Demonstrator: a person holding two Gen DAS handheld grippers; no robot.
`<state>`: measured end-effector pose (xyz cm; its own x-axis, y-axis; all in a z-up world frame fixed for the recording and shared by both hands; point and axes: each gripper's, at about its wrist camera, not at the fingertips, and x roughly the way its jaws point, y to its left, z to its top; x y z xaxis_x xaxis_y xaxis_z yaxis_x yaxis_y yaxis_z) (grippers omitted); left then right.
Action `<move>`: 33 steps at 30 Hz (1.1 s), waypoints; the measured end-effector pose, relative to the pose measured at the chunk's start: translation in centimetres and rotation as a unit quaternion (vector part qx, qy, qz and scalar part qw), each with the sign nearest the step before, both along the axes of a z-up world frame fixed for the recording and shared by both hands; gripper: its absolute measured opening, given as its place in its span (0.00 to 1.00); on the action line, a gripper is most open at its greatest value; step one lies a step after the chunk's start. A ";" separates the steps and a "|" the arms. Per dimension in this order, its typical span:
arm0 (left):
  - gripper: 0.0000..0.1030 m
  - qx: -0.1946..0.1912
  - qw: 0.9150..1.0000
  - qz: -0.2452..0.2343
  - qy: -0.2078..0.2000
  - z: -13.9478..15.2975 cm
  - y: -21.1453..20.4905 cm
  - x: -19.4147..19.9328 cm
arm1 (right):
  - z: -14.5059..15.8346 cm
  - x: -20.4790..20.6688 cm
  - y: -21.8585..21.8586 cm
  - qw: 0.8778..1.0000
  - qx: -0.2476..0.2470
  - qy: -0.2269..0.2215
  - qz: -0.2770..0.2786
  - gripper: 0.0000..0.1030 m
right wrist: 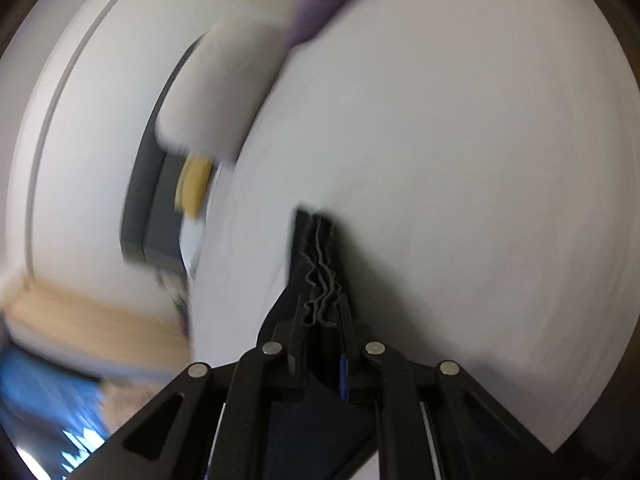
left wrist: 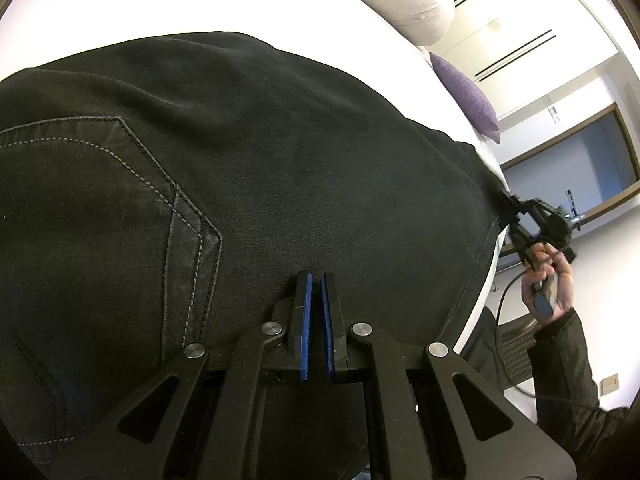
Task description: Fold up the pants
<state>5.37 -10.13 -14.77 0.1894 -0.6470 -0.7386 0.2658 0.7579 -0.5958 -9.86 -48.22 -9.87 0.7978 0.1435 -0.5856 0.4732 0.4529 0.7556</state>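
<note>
Pants [left wrist: 280, 168]: dark, lying across the white bed [left wrist: 200, 0], filling the frame's centre. Right gripper [right wrist: 320, 276]: pinching bunched hem, lifting it for the fold. Left gripper [left wrist: 317, 280]: fingers nearly pressed together, apparently holding nothing, seemingly steadying the seat near the pocket [left wrist: 120, 208].

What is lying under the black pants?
The black pants lie on a white bed sheet, visible around their far and right edges. Whatever is directly beneath the cloth is covered, so it cannot be seen.
</note>
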 end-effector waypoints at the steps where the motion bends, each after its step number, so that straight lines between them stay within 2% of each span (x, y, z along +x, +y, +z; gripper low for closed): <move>1: 0.06 -0.001 1.000 0.001 0.001 -0.1 0.1 0.0 | 1.3 0.8 1.6 0.999 -0.038 0.008 0.032 0.11; 3: 0.06 -0.006 1.000 0.004 0.003 -0.2 0.4 0.1 | 3.3 2.4 5.9 0.986 -0.120 0.031 0.109 0.11; 4: 0.06 -0.008 1.000 0.005 0.004 -0.2 0.6 0.1 | 3.9 3.0 8.1 0.976 -0.159 0.043 0.145 0.11; 6: 0.06 -0.013 1.000 0.008 0.006 -0.4 0.9 0.1 | 4.1 4.3 12.9 0.944 -0.236 0.081 0.215 0.11; 8: 0.06 -0.017 1.000 0.009 0.008 -0.5 1.3 0.1 | 3.0 5.3 16.6 0.913 -0.283 0.121 0.270 0.11; 11: 0.06 -0.028 0.999 0.015 0.015 -0.6 1.9 0.3 | 0.8 6.5 19.4 0.880 -0.325 0.171 0.300 0.12; 13: 0.06 -0.035 0.999 0.021 0.021 -0.4 2.3 0.5 | 0.3 6.8 19.7 0.873 -0.341 0.181 0.297 0.12; 16: 0.08 -0.042 0.998 0.025 0.028 0.0 2.9 0.6 | 0.6 6.9 19.8 0.873 -0.348 0.184 0.287 0.12; 18: 0.17 -0.053 0.998 0.026 0.035 0.4 3.1 0.6 | 2.0 6.6 20.8 0.868 -0.369 0.169 0.285 0.12; 19: 0.29 -0.064 0.997 0.027 0.036 0.6 3.1 0.6 | 2.8 6.5 21.5 0.866 -0.376 0.161 0.288 0.12; 20: 0.50 -0.082 0.996 0.029 0.036 1.0 3.2 0.5 | 3.6 6.3 22.4 0.862 -0.385 0.152 0.292 0.12; 23: 0.83 -0.140 0.989 0.042 0.033 2.2 3.9 0.6 | 5.0 5.6 25.8 0.854 -0.397 0.122 0.313 0.12; 25: 0.87 -0.158 0.985 0.052 0.037 2.6 4.5 0.8 | 5.5 5.1 28.6 0.851 -0.394 0.107 0.332 0.12; 29: 0.87 -0.199 0.975 0.070 0.074 1.6 6.2 1.3 | 5.1 3.9 33.6 0.835 -0.398 0.089 0.369 0.12; 33: 0.87 -0.219 0.969 0.073 0.086 1.4 7.5 1.6 | 4.3 3.2 37.3 0.827 -0.396 0.079 0.390 0.12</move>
